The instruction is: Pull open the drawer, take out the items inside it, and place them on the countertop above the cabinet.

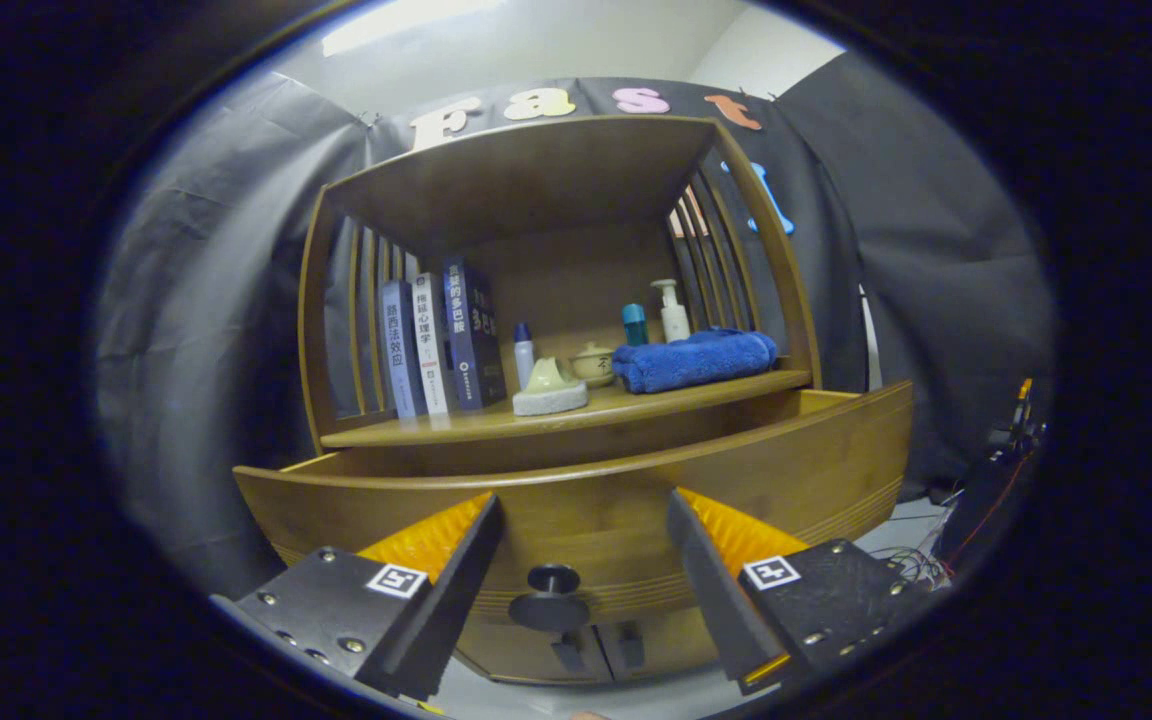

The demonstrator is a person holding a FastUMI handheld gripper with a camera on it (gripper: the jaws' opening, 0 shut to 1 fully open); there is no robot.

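— Low in the frame's middle, what is the tool [576, 560] doing?
— Its fingers [456, 570] are spread apart, released, with the drawer's knob [551, 592] between them, untouched.
— And the drawer [576, 500]?
— Pulled out across the centre; its inside is hidden. Above it, on the surface [576, 410], stand books [441, 345], bottles, a small pot and a blue towel [696, 360].

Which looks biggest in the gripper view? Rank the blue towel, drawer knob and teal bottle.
1. Blue towel, on the countertop.
2. Drawer knob, between the open jaws; its nearness inflates it, so this rank is unsure.
3. Teal bottle, behind the towel.
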